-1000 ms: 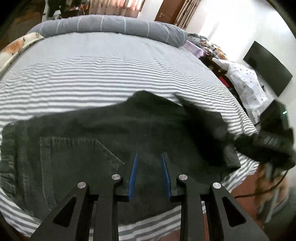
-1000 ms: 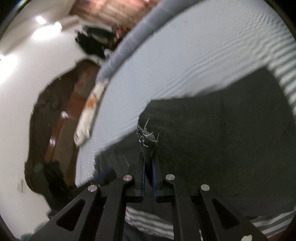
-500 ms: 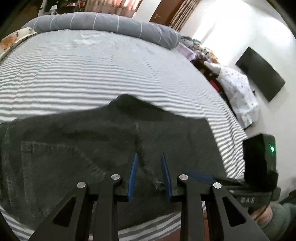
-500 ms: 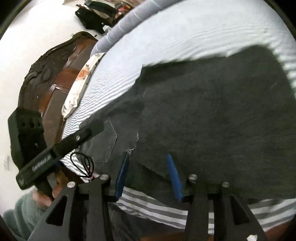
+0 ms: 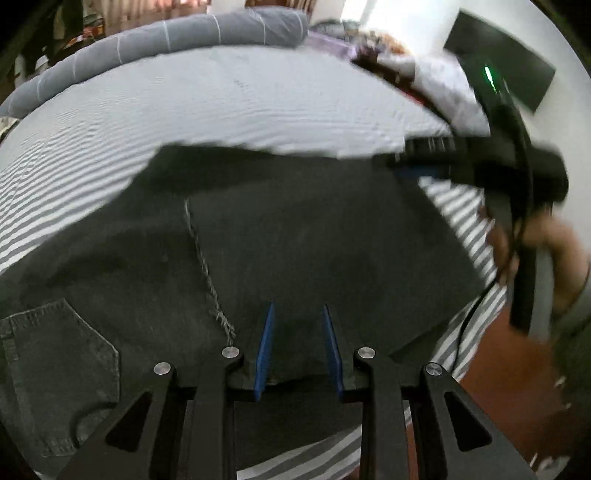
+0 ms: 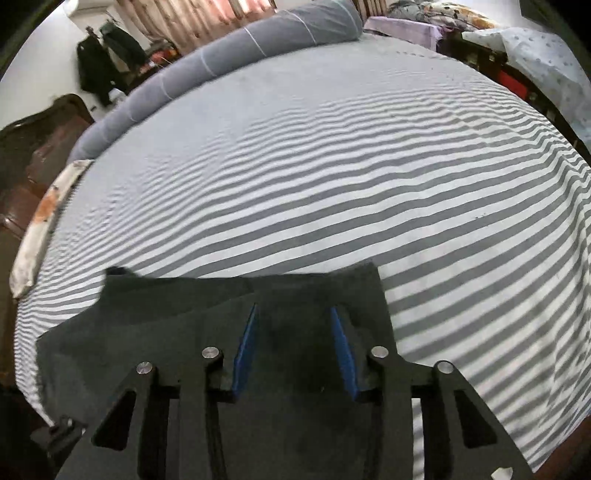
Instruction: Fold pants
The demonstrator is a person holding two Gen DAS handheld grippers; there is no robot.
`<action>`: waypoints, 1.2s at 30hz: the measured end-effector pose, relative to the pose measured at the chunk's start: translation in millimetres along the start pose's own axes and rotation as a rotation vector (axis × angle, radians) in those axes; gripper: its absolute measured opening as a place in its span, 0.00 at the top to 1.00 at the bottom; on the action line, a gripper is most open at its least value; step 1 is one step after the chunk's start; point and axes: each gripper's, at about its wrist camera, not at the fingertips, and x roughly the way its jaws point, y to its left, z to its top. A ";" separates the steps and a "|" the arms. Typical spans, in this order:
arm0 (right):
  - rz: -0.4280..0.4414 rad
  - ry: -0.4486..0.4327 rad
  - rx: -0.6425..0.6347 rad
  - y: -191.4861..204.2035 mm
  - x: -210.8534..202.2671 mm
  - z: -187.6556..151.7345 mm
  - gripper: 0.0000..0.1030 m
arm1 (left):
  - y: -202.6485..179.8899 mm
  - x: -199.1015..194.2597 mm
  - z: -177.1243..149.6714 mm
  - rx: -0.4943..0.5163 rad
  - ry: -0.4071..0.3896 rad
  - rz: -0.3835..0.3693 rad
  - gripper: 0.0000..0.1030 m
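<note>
left gripper (image 5: 298,314): jaws a little apart with nothing pinched between the blue pads, just hanging over the near edge of the pants

right gripper (image 6: 293,314): earlier frames have it clamped on a bit of the fabric; it then let go and its jaws have just been closing in a bit again. Right now the pads stand apart over the cloth and aren't squeezing anything, so it's empty

pants (image 5: 314,251): dark denim, lying flat on the bed near its front edge, already folded over on itself. In the left wrist view a back pocket (image 5: 55,369) sits at lower left and a frayed hem line (image 5: 207,269) runs diagonally across the top layer

hand (image 5: 543,266): blurry, off to the right in the left wrist view, holding the other gripper's handle past the right end of the pants

bed sheet (image 6: 332,166): grey and white stripes, fills most of the view beyond the pants

bolster (image 6: 229,44): long grey one along the far edge of the bed

back of the room: curtains (image 6: 192,18) and dark clothes hanging (image 6: 99,62) by the wall
</note>
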 end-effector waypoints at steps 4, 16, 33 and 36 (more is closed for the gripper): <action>-0.011 0.016 -0.007 3.3 13.2 3.9 0.65 | -2.6 8.0 -5.6 0.028 0.007 0.031 0.73; 0.016 0.076 -0.073 -2.2 -40.4 -90.6 0.65 | -15.9 -7.9 -23.8 0.068 -0.009 0.054 0.73; -0.038 0.127 -0.057 -3.8 -37.1 -125.9 0.59 | -14.2 2.9 -27.2 0.062 -0.002 0.090 0.73; -0.047 0.136 -0.049 -2.5 -36.8 -124.9 0.59 | -12.0 -2.7 -26.0 0.047 -0.007 0.079 0.73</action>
